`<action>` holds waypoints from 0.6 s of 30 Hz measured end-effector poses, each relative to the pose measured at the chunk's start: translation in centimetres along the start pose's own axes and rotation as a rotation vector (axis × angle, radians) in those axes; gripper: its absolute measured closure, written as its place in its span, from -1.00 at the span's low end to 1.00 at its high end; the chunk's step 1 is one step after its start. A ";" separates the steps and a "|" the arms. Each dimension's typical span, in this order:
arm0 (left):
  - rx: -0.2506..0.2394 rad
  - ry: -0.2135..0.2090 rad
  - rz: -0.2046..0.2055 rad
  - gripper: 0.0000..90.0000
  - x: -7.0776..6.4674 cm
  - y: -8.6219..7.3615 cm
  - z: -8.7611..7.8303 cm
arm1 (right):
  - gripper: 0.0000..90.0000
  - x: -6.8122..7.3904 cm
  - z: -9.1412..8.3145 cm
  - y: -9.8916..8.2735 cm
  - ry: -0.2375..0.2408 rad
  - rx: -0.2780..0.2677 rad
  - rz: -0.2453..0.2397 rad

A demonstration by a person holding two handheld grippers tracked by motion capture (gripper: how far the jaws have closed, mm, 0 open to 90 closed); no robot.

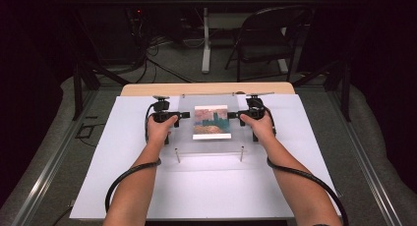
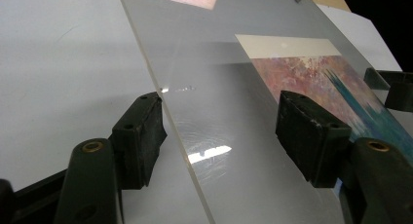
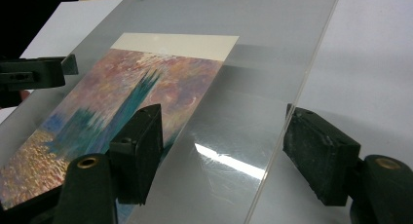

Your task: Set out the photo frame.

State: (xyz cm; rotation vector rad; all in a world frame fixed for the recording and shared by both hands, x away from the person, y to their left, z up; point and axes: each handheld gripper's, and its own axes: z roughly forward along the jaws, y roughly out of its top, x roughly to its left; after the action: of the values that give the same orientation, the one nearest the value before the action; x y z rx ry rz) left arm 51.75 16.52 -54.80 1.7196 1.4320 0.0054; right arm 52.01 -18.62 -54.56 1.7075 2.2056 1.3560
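Left gripper (image 1: 183,116) at the left edge of a clear acrylic sheet (image 1: 211,143), jaws standing wide apart, one above and one below the sheet's edge, neither pad pressing on it; same seen in the left gripper view (image 2: 221,131), where the edge of the sheet (image 2: 204,78) runs up between the two black pads with a gap on each side. Right gripper (image 1: 234,115) mirrored at the sheet's right edge, also open, the sheet's edge passing between its pads in the right gripper view (image 3: 229,151) without contact from either. Each gripper held in a hand, left hand (image 1: 160,129) and right hand (image 1: 260,127), forearms entering from the bottom of the high view, cables looping back beside them. Sheet lying over a colourful printed picture (image 1: 212,122), pink, teal and gold with a pale band along one end, seen through the plastic near the middle of the white board (image 1: 147,186). Sheet raised slightly off the board on small metal posts (image 1: 177,156) at its near corners. Board resting on a wooden table (image 1: 147,90). Beyond it, a dark folding chair (image 1: 265,37) on the grey floor.
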 end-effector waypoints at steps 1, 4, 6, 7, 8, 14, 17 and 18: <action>0.000 0.000 0.000 -0.20 0.0 0.0 0.0 | -0.32 0.0 0.0 0.0 0.000 0.000 0.000; -0.018 -0.005 -0.007 -0.16 -0.1 0.0 -0.2 | -0.31 0.0 -0.2 0.0 0.009 -0.012 -0.013; -0.023 -0.005 -0.002 -0.14 -0.2 0.0 -0.4 | -0.31 0.1 -0.4 0.0 0.010 -0.016 -0.031; -0.026 -0.008 0.003 -0.13 -0.3 0.1 -0.8 | -0.31 0.3 -0.7 0.1 0.006 -0.017 -0.040; -0.026 -0.008 0.003 -0.12 -0.3 0.1 -0.8 | -0.31 0.4 -0.8 0.1 0.006 -0.031 -0.046; -0.051 -0.013 0.031 -0.04 -0.9 0.4 -2.0 | -0.31 1.2 -1.7 0.2 -0.004 -0.052 -0.088; -0.065 -0.017 0.047 -0.01 -1.3 0.4 -2.8 | -0.31 2.1 -2.6 0.3 -0.020 -0.073 -0.127; -0.071 -0.017 0.053 0.00 -1.5 0.4 -3.0 | -0.31 2.3 -2.8 0.3 -0.024 -0.081 -0.139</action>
State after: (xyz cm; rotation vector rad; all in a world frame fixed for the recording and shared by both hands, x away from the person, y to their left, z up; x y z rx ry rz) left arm 50.07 17.19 -51.94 1.6955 1.3576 0.0689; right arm 49.95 -18.43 -51.59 1.5049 2.1785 1.3645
